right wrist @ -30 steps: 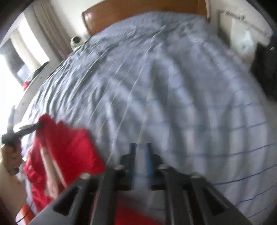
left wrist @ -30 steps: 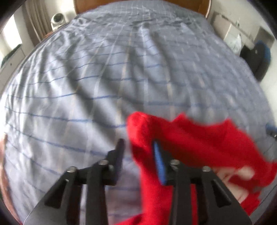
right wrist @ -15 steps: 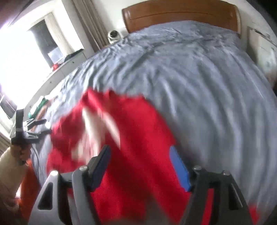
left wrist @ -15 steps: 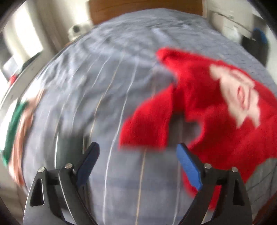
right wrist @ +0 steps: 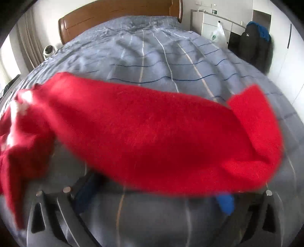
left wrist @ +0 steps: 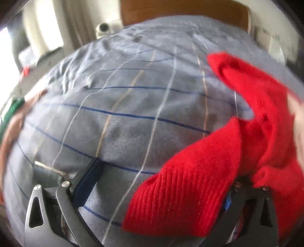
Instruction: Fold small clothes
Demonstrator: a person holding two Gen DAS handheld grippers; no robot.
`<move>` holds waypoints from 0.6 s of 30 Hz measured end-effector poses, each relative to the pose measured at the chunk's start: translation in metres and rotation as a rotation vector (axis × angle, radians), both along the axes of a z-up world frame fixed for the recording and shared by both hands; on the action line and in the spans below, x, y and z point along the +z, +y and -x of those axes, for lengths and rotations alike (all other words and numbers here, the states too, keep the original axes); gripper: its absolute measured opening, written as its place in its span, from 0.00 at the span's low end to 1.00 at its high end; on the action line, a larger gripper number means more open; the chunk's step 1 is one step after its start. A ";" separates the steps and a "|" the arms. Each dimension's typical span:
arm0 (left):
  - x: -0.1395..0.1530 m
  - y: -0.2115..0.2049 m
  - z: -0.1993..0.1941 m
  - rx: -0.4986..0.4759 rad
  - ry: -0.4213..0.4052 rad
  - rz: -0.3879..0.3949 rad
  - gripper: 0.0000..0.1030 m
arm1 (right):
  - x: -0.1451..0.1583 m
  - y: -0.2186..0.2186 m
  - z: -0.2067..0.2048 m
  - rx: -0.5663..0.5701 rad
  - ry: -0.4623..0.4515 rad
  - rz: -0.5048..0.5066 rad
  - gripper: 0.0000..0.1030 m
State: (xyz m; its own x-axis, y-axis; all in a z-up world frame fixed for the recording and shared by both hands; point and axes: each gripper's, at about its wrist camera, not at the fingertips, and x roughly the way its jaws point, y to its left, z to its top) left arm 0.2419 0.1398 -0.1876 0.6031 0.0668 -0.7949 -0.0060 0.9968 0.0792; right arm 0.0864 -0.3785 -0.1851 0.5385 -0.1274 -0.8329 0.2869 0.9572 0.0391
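The red knitted sweater [right wrist: 152, 133] lay across the blue-grey checked bed cover [right wrist: 161, 57], spread from the left edge of the right wrist view to its right side, so its long axis ran crosswise to the way that gripper pointed; one sleeve [right wrist: 254, 121] was doubled back at the right of that frame, and a white patch [right wrist: 19, 106] showed on the bunched part at the left edge; in the left wrist view the same sweater [left wrist: 247, 133] filled the right side, its ribbed cuff [left wrist: 180, 199] hanging over the lower right finger; the right gripper [right wrist: 152, 199] sat just below the garment's near edge with its jaws opening, wide apart, and the cloth draped over the gap, not pinched; the left gripper [left wrist: 157, 190] was likewise opening, with only the cuff over one finger and bare bed cover between; judged from this, the right gripper was nearer the body of the sweater, the left nearer the sleeve end; beyond stood the wooden headboard [right wrist: 117, 17].
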 end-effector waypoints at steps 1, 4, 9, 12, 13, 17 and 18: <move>-0.001 0.000 0.002 -0.007 -0.007 -0.002 1.00 | -0.001 -0.001 -0.001 -0.008 0.001 0.001 1.00; -0.002 -0.002 0.003 -0.009 -0.018 -0.006 1.00 | 0.001 0.014 0.003 -0.001 -0.007 0.056 1.00; -0.003 -0.003 0.006 -0.010 -0.017 -0.002 1.00 | -0.001 0.003 0.006 -0.002 -0.029 0.006 1.00; -0.002 -0.003 0.005 -0.009 -0.016 0.000 1.00 | -0.001 0.000 0.009 -0.001 -0.024 0.014 1.00; -0.002 -0.003 0.005 -0.009 -0.016 0.000 1.00 | -0.001 -0.002 0.010 -0.002 -0.027 0.007 1.00; -0.002 -0.003 0.005 -0.008 -0.016 -0.002 1.00 | 0.000 0.000 0.009 -0.002 -0.025 0.010 1.00; -0.002 -0.003 0.004 -0.008 -0.017 -0.003 1.00 | 0.000 0.000 0.009 -0.002 -0.025 0.009 1.00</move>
State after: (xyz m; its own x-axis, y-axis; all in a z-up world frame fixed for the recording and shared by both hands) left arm 0.2377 0.1367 -0.1895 0.6167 0.0639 -0.7846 0.0011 0.9966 0.0821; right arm 0.0770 -0.3782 -0.1849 0.5593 -0.1357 -0.8178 0.2877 0.9570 0.0380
